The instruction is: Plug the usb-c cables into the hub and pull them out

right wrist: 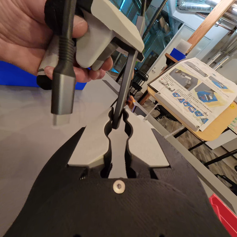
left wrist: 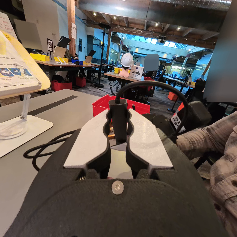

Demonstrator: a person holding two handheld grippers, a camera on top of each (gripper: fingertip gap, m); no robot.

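The hub (left wrist: 118, 123) is a slim, dark grey rectangular bar. In the left wrist view it stands at frame centre, clamped between the grey fingers of the left gripper (left wrist: 118, 119), jaws narrowed on its sides. A black cable (left wrist: 151, 84) leaves its top end and arcs toward the right of the frame.

In the right wrist view the hub (right wrist: 123, 88) runs diagonally from upper centre down to frame centre, its lower end seated in the notch of the right gripper (right wrist: 118, 118), jaws narrow and pinching it. An orange-and-silver plug (right wrist: 132, 102) sits at the hub's right edge.

At upper left of that view, a hand (right wrist: 23, 38) holds the left gripper; a grey USB-C connector (right wrist: 62, 92) hangs in front of it, blurred.

A red bin (left wrist: 102, 104) stands behind the hub. An instruction sheet on a stand (right wrist: 192, 92) occupies the right. The grey table (left wrist: 53, 115) lies below.
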